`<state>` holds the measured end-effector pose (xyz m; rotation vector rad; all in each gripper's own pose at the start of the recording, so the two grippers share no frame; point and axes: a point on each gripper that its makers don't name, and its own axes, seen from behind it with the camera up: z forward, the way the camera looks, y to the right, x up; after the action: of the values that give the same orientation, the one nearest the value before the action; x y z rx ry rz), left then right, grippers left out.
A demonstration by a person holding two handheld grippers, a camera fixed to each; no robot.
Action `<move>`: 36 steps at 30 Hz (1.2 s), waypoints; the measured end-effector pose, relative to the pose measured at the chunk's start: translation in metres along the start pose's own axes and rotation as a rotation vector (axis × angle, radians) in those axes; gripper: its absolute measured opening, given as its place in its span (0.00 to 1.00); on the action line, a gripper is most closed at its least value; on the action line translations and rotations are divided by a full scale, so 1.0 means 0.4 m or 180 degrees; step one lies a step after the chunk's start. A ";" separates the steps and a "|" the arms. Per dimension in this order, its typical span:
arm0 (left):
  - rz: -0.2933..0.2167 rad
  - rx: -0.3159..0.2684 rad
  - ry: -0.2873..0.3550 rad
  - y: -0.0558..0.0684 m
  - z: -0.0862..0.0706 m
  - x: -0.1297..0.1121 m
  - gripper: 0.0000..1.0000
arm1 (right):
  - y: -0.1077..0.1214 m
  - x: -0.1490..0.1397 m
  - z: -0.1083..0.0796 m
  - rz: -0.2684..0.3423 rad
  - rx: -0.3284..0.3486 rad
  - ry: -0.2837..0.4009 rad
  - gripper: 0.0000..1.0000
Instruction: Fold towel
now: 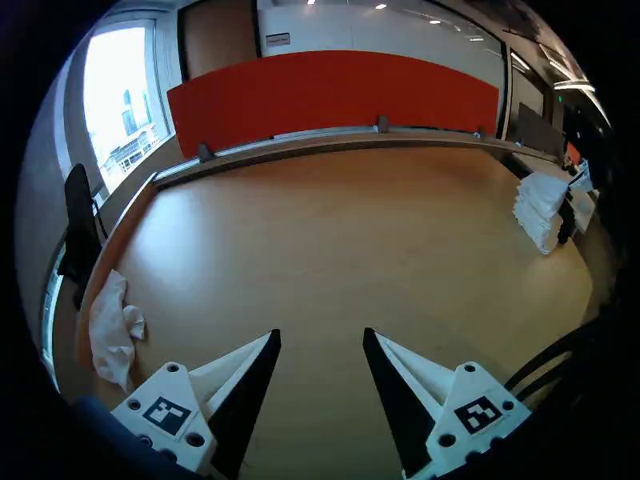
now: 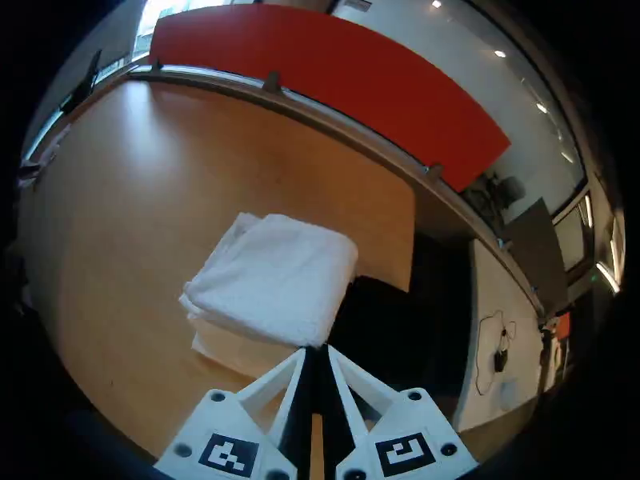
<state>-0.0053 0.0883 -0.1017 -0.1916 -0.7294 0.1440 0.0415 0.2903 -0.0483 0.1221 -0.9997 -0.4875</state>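
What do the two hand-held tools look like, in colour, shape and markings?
Both look alike. The left tool has two white fingers that taper to a point, each with a black inner face. Near each base sits a square black-and-white marker among small round holes. The right tool has the same white fingers, black inner faces and markers.

Tabletop (image 1: 336,240): pale wood-look surface, smooth, with a low sheen under the window light. Folded towels (image 2: 272,280): white cloth, soft matt nap. Crumpled cloth (image 1: 112,328): same white matt fabric. Red divider (image 1: 336,96): flat matt panel. My left gripper (image 1: 321,332): matt white plastic, black inner faces; my right gripper (image 2: 317,350) alike.
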 end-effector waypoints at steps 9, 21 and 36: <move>0.0009 0.0021 -0.0022 -0.008 -0.005 -0.010 0.75 | -0.017 -0.056 0.033 0.0105 -0.0019 -0.0124 0.04; 0.0039 0.0051 -0.0070 -0.017 -0.008 -0.022 0.76 | -0.038 -0.136 0.092 0.0359 -0.0030 -0.0290 0.04; 0.0077 0.0090 -0.0130 -0.022 -0.011 -0.031 0.76 | -0.070 -0.196 0.161 0.0549 -0.0033 -0.0484 0.04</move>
<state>-0.0109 0.0767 -0.1110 -0.1708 -0.7655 0.1818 -0.0559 0.3084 -0.0830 -0.0109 -1.1453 -0.3476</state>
